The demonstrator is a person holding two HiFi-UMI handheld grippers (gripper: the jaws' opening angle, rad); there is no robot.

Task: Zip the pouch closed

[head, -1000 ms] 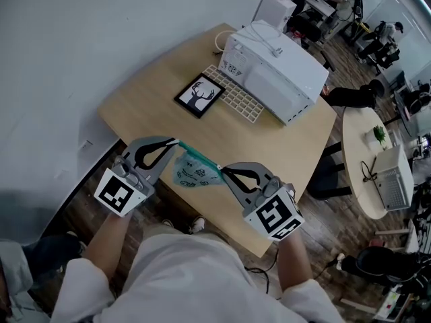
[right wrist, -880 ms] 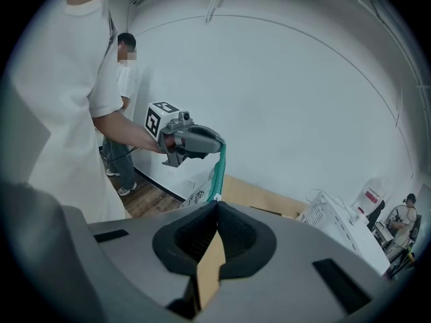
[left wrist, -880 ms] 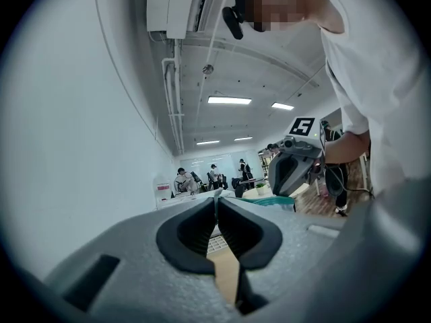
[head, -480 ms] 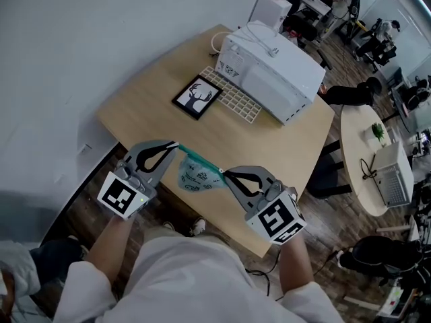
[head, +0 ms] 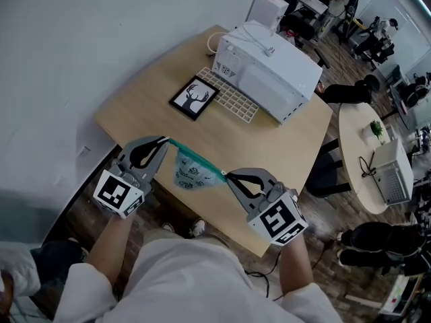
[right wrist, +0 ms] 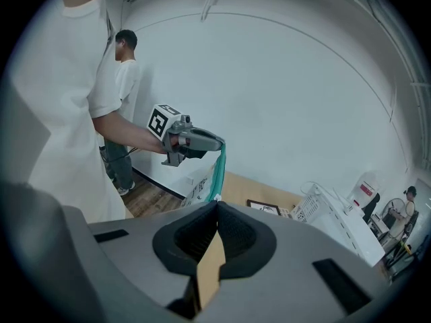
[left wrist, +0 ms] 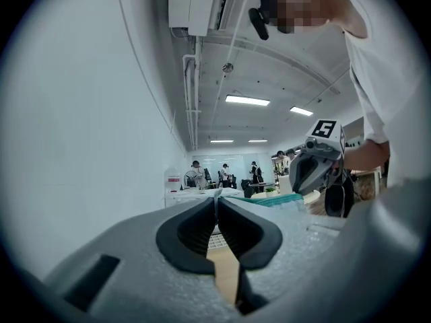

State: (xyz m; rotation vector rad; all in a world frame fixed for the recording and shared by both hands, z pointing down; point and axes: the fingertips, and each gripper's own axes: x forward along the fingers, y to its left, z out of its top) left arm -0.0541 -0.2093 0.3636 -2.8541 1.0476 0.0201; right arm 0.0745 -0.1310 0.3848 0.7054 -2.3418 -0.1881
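Head view: pouch [head: 190,172] hangs stretched over near edge of table [head: 135,106]. Left gripper [head: 166,142] clenched on its left end, right gripper [head: 225,175] pinching the right end; exact hold unclear.

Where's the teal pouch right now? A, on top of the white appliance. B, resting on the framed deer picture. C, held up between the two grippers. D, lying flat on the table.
C: the teal pouch hangs stretched between the left gripper and the right gripper, each shut on one end of its top edge.
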